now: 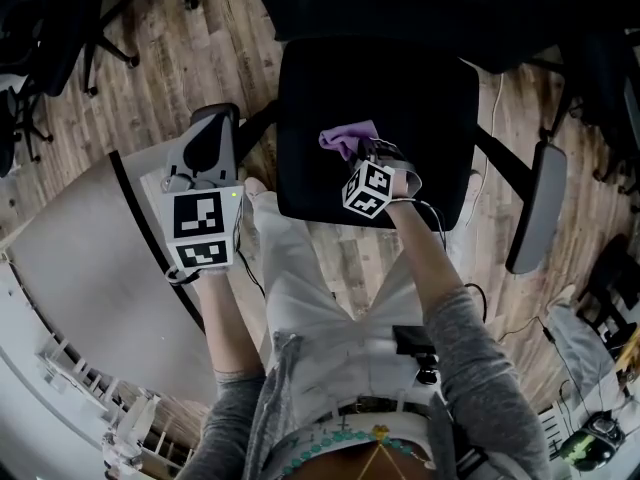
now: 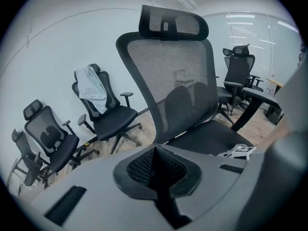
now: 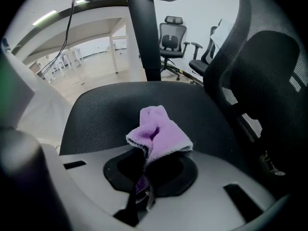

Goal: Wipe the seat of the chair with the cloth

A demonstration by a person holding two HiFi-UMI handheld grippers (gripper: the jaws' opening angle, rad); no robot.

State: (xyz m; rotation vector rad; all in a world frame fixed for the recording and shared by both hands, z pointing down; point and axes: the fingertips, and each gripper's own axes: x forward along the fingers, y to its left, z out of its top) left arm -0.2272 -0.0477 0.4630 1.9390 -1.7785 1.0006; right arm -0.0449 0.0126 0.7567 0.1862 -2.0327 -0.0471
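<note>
A black office chair stands before me; its mesh seat (image 1: pixel 400 88) (image 3: pixel 110 109) fills the middle of the head view. My right gripper (image 1: pixel 362 151) (image 3: pixel 144 177) is over the seat's front part, shut on a bunched purple cloth (image 1: pixel 345 138) (image 3: pixel 159 131) that sticks out past its jaws and hangs just over the seat. My left gripper (image 1: pixel 208 133) (image 2: pixel 156 182) is held off the seat's left side, jaws pressed together with nothing between them. It looks at the chair's mesh backrest (image 2: pixel 175 81) and seat (image 2: pixel 211 138).
The chair's armrests (image 1: pixel 537 203) flank the seat. Other black office chairs (image 2: pixel 103 114) stand along the white wall, one with a pale garment over its back. A grey rounded tabletop (image 1: pixel 90 268) lies at lower left. Cables (image 1: pixel 470 298) trail on the wood floor.
</note>
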